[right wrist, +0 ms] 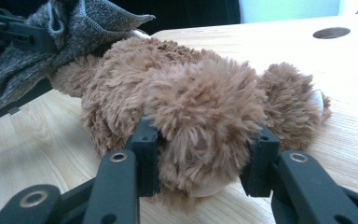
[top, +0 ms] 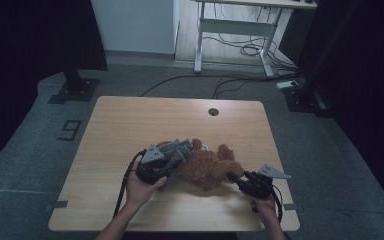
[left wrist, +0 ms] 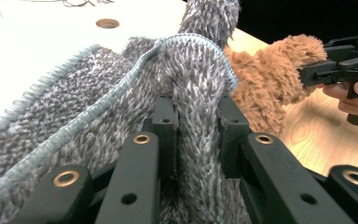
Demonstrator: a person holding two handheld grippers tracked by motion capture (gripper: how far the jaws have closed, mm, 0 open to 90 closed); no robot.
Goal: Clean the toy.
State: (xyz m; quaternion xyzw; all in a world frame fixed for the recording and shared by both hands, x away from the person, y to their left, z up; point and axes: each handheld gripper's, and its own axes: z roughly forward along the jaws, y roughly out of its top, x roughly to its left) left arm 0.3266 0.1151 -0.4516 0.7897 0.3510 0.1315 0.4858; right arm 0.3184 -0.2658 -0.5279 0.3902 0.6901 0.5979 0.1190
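High view: a brown plush bear (top: pixel 210 167) lies on its side near the front of the wooden table (top: pixel 130 120), half inside a grey knitted garment (top: pixel 176 150). I have the left gripper (top: pixel 166 165) clamped on a bunched fold of that knit, and in the left gripper view its jaws pinch the grey fabric (left wrist: pixel 198 140) tight, the pale blue hem (left wrist: pixel 121 88) curving over the top. The right gripper (top: pixel 235 178) is closed on one of the bear's limbs; in the right gripper view the pads sink into the brown fur (right wrist: pixel 203 126) on both sides.

I judge the split grip deliberate. One tool anchors the toy at its far end so it cannot slide, while the other works the little sweater along the body.

The tabletop is pale wood with a round cable hole (top: pixel 213 111) near its back edge. Around it is grey carpet, with a marked figure (top: pixel 70 130) on the floor to the left. Behind stand a white desk frame (top: pixel 240 30), trailing cables (top: pixel 240 50) and dark stand bases (top: pixel 75 90).
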